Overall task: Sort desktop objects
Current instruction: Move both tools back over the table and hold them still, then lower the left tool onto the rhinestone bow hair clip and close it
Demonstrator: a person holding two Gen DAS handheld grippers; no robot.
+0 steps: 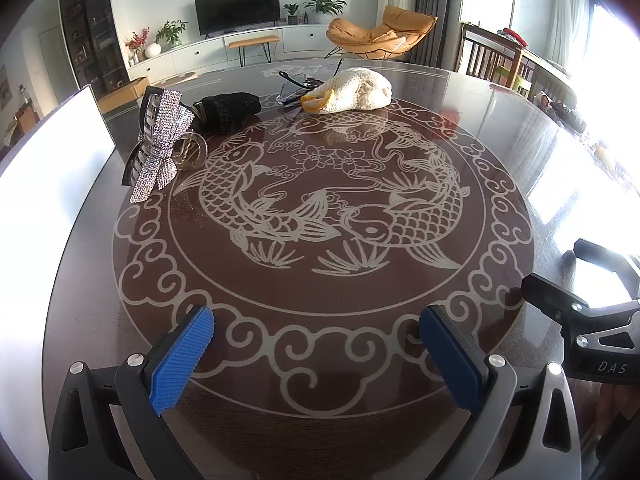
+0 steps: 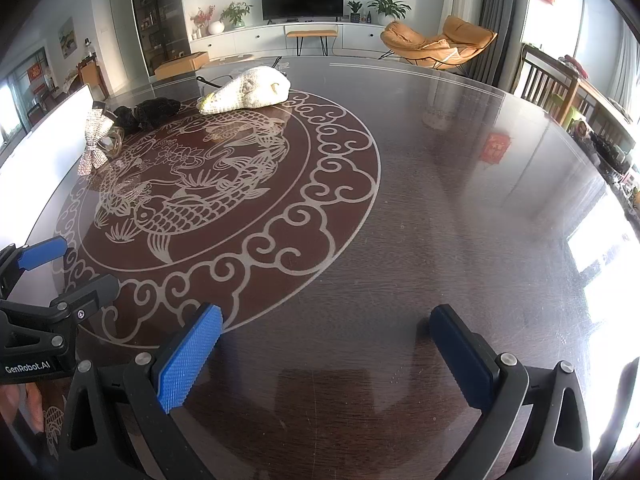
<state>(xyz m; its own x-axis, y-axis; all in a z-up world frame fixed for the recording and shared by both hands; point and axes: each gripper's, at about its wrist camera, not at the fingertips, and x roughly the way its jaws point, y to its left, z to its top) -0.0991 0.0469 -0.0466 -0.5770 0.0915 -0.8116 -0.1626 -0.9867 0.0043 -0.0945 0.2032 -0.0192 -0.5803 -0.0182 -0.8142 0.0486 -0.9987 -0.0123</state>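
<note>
Nothing is picked up yet, so the step in hand looks like the first reach across the round table (image 1: 520, 128) toward the cluster at its far left edge. The left gripper (image 1: 316, 344) hovers low over the near rim of the fish medallion, its blue pads spread wide and holding nothing. The right gripper (image 2: 326, 344) sits beside it over bare dark wood, likewise wide apart and empty.

To do the reach well, I would send the left gripper, since the items lie on its side. Approach each piece from above, and take the outermost one first so the neighbours are not dragged. The rhinestone bow clip (image 1: 158, 148) leans upright and touches a clear round ring-shaped object (image 1: 192, 152), so a careless close could topple both.

Counted from left to right:
- One white board (image 1: 52, 168) stands at the table's left edge.
- One rhinestone bow clip.
- One clear ring-shaped object.
- One black fuzzy item (image 1: 228, 110), just behind the clip; I cannot tell what it is.
- One pair of glasses (image 1: 294, 84), partly hidden.
- One cream knitted piece with a yellow end (image 1: 352, 90), lying against the glasses.

That makes five loose things, all bunched far from both grippers.
</note>
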